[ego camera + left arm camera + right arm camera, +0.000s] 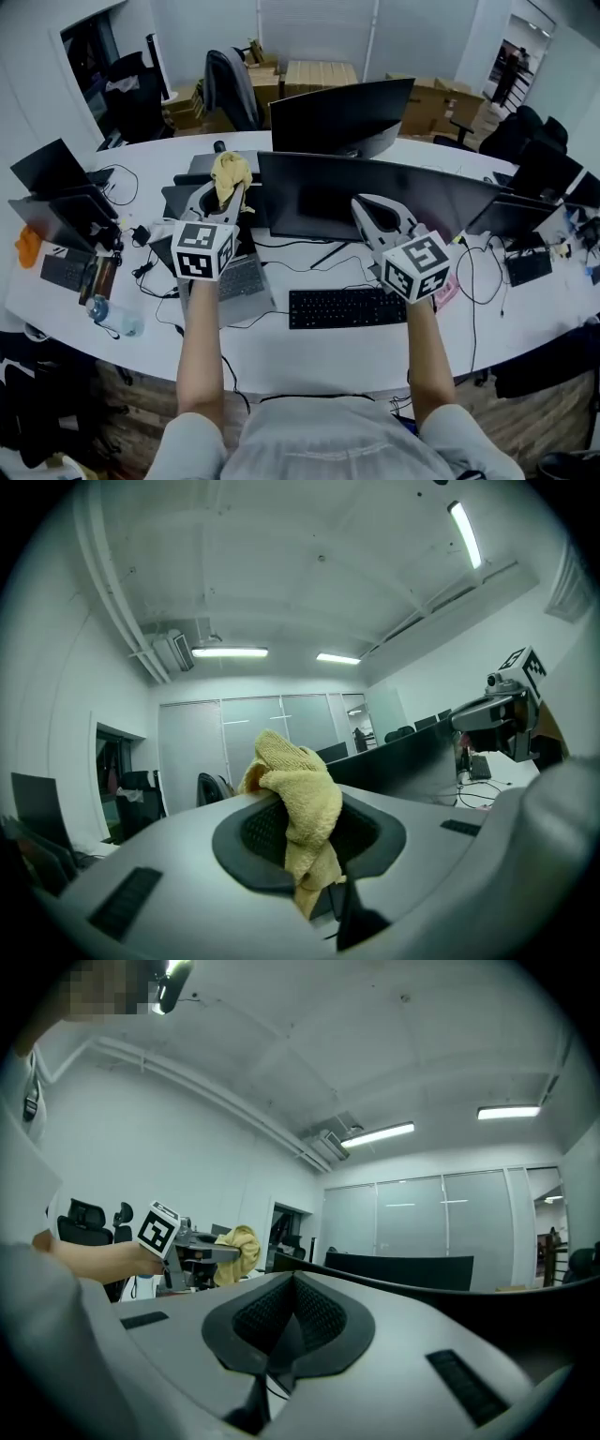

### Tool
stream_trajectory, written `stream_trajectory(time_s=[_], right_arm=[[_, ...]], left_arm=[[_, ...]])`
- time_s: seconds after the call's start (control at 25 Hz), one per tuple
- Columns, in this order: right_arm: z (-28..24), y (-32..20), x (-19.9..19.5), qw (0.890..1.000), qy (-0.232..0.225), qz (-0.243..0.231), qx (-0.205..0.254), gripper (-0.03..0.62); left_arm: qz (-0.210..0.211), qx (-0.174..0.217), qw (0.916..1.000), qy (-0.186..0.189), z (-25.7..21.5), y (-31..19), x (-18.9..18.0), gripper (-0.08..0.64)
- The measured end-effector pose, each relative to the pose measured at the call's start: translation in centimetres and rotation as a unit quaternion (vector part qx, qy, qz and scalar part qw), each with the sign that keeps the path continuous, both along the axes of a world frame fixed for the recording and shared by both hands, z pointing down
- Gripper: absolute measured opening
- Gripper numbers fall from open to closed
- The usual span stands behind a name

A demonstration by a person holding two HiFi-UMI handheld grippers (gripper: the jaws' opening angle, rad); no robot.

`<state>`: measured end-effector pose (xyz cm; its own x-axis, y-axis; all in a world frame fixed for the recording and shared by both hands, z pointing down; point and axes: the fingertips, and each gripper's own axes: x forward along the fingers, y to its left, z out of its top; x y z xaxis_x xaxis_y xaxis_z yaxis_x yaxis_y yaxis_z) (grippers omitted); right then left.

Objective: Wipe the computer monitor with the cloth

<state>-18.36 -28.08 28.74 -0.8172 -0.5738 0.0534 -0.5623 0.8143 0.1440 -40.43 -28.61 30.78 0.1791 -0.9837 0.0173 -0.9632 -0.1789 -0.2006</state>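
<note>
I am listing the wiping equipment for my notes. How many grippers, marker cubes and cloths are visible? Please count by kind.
Grippers: 2, the left gripper and the right gripper
Marker cubes: 2, one on the left, one on the right
Cloths: 1, the yellow cloth, held in the left gripper
Total: 5

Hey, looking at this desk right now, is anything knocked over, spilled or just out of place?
Only one small thing: a plastic bottle seems to lie on its side near the desk's left front edge. No spill or damage shows. The yellow cloth sits bunched in the left gripper, as expected.
</note>
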Motion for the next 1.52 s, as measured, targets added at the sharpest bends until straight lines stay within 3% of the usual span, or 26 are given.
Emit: stream_trajectory(time_s=[0.56, 0.88, 1.24, 1.52], right_arm=[[3.1, 0.3, -1.3, 0.997, 0.003, 0.077, -0.019, 0.026], [3.4, 1.0, -0.1, 0.994, 0.001, 0.111, -0.023, 0.026], [3.4, 0.4, -0.7, 0.993, 0.015, 0.118, -0.018, 0.026], [4.3, 0.0, -1.9, 0.993, 0.020, 0.114, -0.025, 0.026]], left_arm=[[0.060, -0.008, 0.9980, -0.016, 0.5, -6.2, -1.0, 0.097], [0.092, -0.014, 0.9955, -0.017, 1.5, -7.0, 0.8, 0.097], [0.130, 0.012, 0.9914, 0.009, 1.9, -7.2, 1.8, 0.097], [0.137, -0.011, 0.9905, 0.003, 3.5, -7.5, 1.6, 0.096]])
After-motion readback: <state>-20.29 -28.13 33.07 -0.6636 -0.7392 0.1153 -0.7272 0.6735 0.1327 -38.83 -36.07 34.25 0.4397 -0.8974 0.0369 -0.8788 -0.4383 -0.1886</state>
